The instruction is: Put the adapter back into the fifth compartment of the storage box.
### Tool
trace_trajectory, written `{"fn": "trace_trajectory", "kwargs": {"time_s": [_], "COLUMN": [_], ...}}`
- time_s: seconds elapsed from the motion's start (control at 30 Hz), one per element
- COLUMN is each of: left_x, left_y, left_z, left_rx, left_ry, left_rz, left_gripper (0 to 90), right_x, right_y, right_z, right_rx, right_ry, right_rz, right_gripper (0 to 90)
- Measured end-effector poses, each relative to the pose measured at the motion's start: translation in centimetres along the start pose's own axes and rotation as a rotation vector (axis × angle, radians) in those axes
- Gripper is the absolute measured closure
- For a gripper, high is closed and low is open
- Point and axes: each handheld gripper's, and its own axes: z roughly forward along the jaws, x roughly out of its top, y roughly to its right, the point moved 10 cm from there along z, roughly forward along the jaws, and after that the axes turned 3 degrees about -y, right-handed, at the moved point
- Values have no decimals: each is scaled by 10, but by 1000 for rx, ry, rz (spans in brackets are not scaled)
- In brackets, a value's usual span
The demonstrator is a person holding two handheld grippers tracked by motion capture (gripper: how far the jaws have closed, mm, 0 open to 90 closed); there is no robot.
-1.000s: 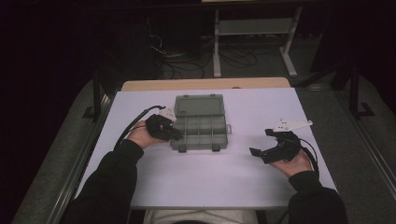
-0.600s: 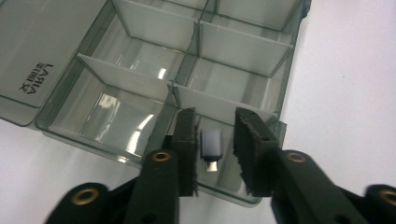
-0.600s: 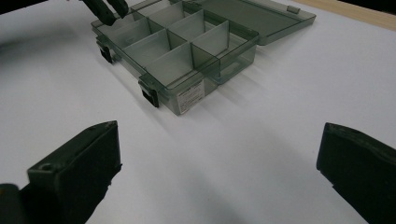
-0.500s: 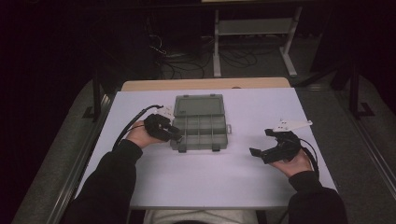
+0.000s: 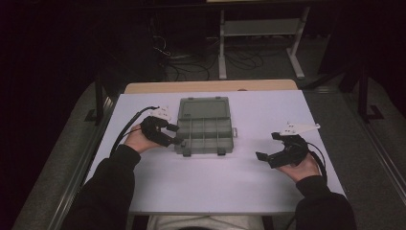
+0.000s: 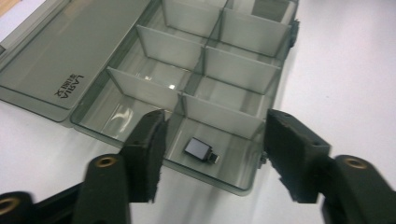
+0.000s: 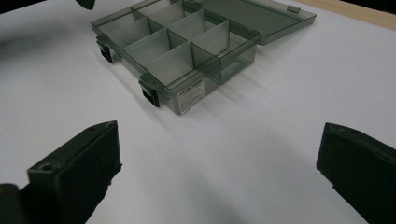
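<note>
One organizer box point(image 5: 205, 125), lid open; one black adapter point(image 6: 200, 149) inside; I hold left gripper point(image 6: 212, 154) and right gripper point(image 7: 219, 177) jaws apart.

Box point(image 6: 201, 70): smoky translucent plastic, glossy, smooth, glints on dividers. Adapter point(image 6: 200, 149) inside: dark glossy body, metal plug end. Desk point(image 5: 215, 182): white, matt, smooth; bare wood at far edge. Left tool point(image 6: 210, 154): matt black, rough-edged pads, brass-coloured inserts.

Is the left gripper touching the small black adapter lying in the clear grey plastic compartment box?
Apart. In the left gripper view the open left gripper hovers above the adapter, its fingers clear either side of it.
</note>
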Motion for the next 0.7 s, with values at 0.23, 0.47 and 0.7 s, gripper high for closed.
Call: {"fn": "trace_trajectory", "kwargs": {"time_s": [0.23, 0.47, 0.7], "left_x": [4, 7, 5], "left_y": [4, 11, 12], "left_z": [-7, -18, -30], "left_rx": [18, -17, 8], "left_ry": [27, 78, 94], "left_rz": [-11, -41, -31], "left_gripper": [131, 0, 0], "right_x": [0, 0, 0], "right_y": [0, 0, 0], "right_z": [0, 0, 0], "right_rx": [-2, -1, -4], "right_ry": [-3, -2, -2], "right_rz": [1, 1, 1], "right_gripper": [0, 0, 0]}}
